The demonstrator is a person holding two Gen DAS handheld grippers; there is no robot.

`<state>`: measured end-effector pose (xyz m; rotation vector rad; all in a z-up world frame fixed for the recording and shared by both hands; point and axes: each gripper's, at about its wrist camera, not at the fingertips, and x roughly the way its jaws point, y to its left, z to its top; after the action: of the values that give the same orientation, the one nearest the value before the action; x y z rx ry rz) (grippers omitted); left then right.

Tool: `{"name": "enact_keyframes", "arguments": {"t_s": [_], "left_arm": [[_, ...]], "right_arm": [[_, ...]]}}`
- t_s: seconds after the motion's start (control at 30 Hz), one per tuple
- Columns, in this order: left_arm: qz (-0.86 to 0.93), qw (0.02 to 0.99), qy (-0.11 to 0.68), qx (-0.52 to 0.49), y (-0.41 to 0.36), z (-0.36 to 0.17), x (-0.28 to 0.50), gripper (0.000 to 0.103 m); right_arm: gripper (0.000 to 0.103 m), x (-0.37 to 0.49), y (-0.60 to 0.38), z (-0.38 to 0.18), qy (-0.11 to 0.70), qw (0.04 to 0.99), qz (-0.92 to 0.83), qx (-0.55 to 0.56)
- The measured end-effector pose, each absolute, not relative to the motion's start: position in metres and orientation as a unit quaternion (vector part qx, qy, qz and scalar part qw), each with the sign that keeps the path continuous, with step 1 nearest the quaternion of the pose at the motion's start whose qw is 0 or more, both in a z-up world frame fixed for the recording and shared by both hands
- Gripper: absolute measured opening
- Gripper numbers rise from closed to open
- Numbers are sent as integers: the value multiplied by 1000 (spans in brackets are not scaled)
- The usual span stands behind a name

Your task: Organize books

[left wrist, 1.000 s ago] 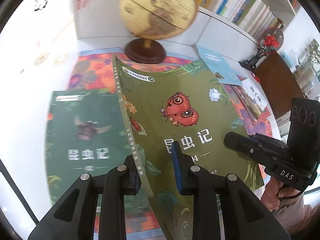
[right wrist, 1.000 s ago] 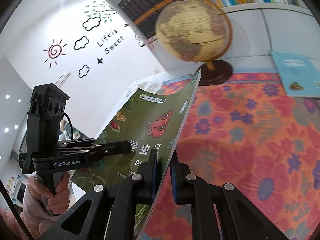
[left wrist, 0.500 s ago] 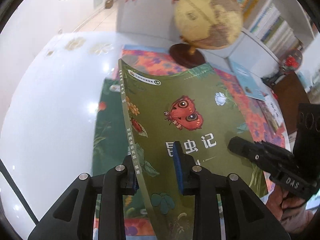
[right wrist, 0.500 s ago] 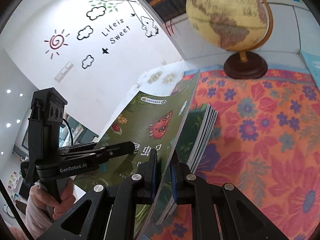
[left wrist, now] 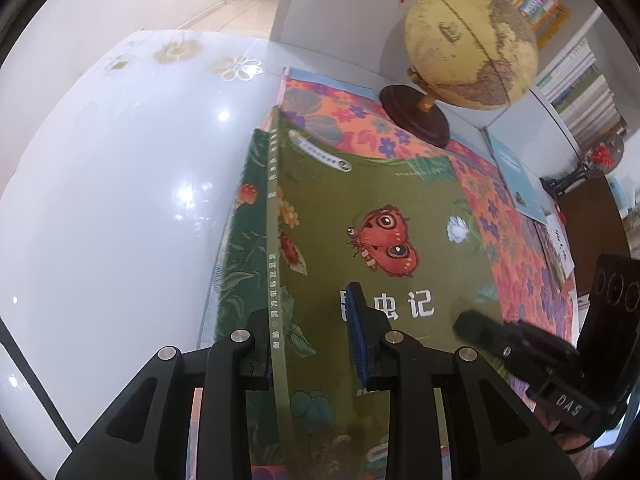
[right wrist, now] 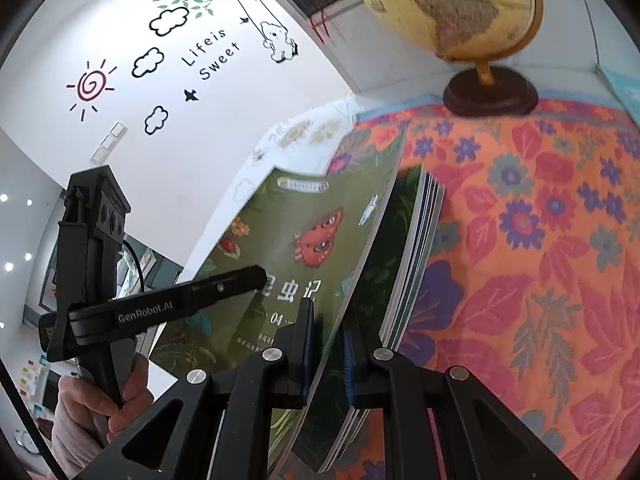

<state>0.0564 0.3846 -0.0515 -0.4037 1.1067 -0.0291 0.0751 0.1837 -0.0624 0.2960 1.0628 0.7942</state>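
Centrally, we hold the olive-green butterfly book (left wrist: 384, 216) between both tools, tilted over a stack of dark green books (right wrist: 404, 248) that lies on the orange flowered cloth (right wrist: 560, 240). Our left gripper (left wrist: 308, 332) straddles the spine side: one pad sits behind the spine, the blue pad rests against the cover, so it is closed on the book at a narrow setting. Our right gripper (right wrist: 326, 344) pinches the opposite page edge, its fingers nearly together with the book between them.

Surroundings: a yellow globe (left wrist: 470, 46) on a dark round base stands at the far end of the cloth; a light blue booklet (left wrist: 516, 176) lies beyond it to the right, with further books near the table's right edge. The glossy white tabletop (left wrist: 120, 184) extends to the left, and shelves of books (left wrist: 580, 80) fill the background. The stack lies directly beneath the held book, largely hidden by it in the left wrist view.

Compared with one second earlier, the book has travelled sideways and lower, from beside the dark green cover to above it, and the globe has shifted rightward in the left wrist view.
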Motion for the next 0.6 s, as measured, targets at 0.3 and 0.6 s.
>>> {"name": "enact_keyframes", "arguments": {"t_s": [0.3,0.6], "left_arm": [[0,829,528,-186,389,-56,57,26],[19,829,527,-186,389,-55,58,28]], "right_arm": [[12,72,190,-79,515,764,360,147],[13,75,187,-83,522,757,358,162]]}}
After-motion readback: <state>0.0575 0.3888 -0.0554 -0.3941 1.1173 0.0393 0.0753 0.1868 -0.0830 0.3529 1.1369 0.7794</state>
